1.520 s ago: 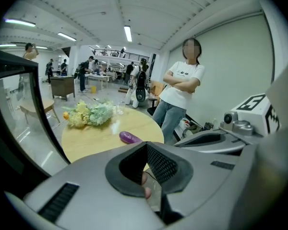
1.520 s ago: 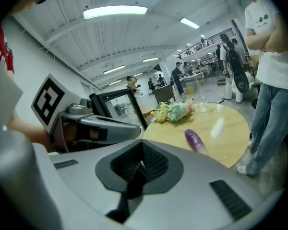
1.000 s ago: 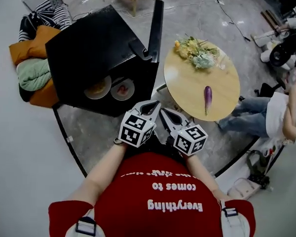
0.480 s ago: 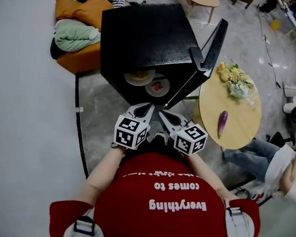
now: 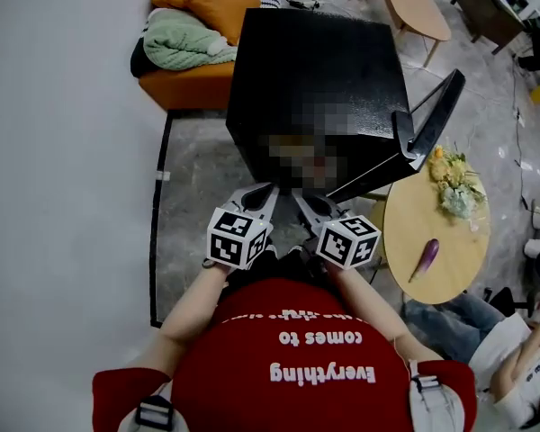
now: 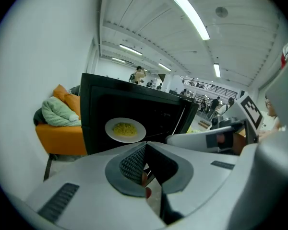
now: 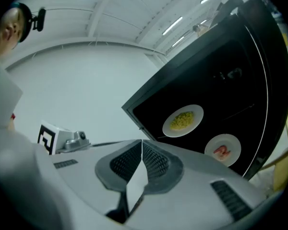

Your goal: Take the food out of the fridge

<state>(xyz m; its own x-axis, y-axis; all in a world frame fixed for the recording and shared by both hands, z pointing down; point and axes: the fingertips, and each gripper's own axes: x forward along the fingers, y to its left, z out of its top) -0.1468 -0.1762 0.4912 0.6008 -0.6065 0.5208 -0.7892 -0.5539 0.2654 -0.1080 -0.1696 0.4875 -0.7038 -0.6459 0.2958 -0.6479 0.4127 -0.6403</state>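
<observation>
Fingers pressed together and empty on the left gripper and right gripper, we face the open fridge: yellow food plate straight ahead of the left, red food plate just right of it, nearer the right.

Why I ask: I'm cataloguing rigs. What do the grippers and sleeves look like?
The left gripper and right gripper have pale grey bodies, dark ribbed pads on the jaws, and each a white cube with black square markers. The shirt is red, short-sleeved, white-lettered.
</observation>
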